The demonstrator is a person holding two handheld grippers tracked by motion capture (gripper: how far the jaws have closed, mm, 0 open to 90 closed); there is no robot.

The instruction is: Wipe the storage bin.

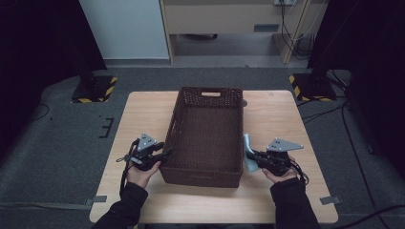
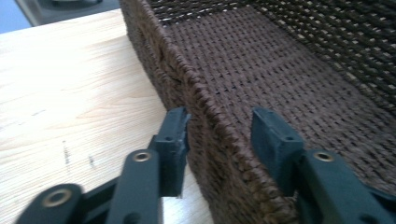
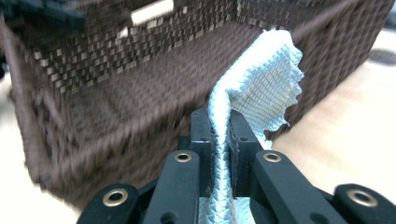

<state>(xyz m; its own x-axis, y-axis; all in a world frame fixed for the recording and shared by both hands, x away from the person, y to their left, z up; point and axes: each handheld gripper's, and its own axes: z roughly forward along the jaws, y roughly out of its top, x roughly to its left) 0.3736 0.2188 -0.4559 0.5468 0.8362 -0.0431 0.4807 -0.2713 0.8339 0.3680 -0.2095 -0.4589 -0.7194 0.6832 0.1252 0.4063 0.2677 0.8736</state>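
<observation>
Right hand-held gripper (image 3: pixel 219 135) pinches blue cloth (image 3: pixel 261 88); left (image 2: pixel 219 140) gapes astride basket (image 1: pixel 205 133) on wooden table (image 1: pixel 282 119).

Dark brown woven wicker basket (image 1: pixel 205 138), rough and matt, pale blue textured cloth (image 3: pixel 261 93), smooth light wood table (image 1: pixel 143 114)

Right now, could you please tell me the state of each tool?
Left tool: open, jaws astride the wall of the brown basket, not clamped.
Right tool: shut on the light blue cloth, beside the basket.
</observation>
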